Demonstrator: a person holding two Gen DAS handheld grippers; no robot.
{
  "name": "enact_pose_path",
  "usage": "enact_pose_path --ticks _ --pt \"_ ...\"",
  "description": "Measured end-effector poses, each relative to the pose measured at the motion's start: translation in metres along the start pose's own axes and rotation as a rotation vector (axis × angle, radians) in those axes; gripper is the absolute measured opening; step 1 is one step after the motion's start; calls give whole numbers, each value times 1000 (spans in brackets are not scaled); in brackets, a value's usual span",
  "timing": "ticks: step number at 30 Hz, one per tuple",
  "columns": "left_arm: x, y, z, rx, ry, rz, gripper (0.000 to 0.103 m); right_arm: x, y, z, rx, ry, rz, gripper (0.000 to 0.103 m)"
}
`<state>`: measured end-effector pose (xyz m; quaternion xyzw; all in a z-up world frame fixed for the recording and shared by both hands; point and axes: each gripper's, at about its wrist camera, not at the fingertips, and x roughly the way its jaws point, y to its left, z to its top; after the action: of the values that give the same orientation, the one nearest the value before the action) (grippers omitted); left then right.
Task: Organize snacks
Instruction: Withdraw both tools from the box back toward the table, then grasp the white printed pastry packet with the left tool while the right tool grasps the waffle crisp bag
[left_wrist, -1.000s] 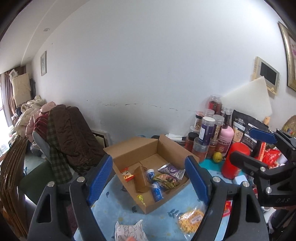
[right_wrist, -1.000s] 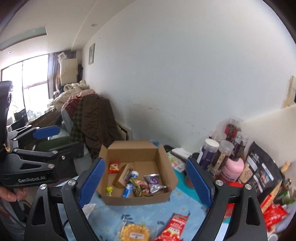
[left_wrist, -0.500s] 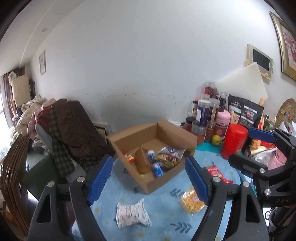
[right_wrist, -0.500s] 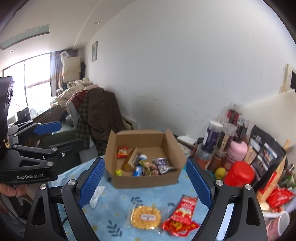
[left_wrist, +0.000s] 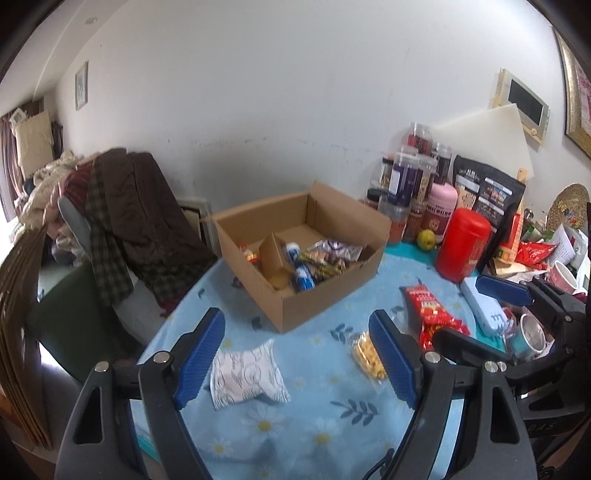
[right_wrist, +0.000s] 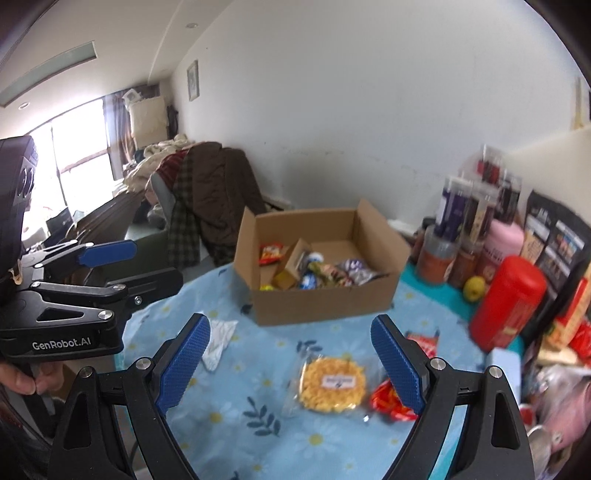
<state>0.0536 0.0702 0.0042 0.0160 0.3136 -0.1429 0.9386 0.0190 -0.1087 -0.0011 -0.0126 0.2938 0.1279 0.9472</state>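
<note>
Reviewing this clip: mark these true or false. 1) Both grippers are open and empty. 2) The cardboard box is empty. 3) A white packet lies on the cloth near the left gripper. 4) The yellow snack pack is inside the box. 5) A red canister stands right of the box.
1) True: the left gripper and right gripper hold nothing.
2) False: the cardboard box already holds several snacks.
3) True: the white packet.
4) False: the yellow snack pack lies on the cloth.
5) True: the red canister.
</note>
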Motion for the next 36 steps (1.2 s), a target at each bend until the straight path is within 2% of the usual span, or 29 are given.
enact_pose_path --ticks 5,15,25,36 --pt "18 7 -17 -35 61 -19 81 16 2 -16 16 41 3 90" --pt "53 27 -44 -108 134 -42 81 51 -1 -44 58 111 22 90" --pt "99 55 -56 -191 206 -18 81 94 -4 -55 85 190 43 90" --pt "146 75 -65 -209 309 29 81 121 -8 -53 93 229 59 90"
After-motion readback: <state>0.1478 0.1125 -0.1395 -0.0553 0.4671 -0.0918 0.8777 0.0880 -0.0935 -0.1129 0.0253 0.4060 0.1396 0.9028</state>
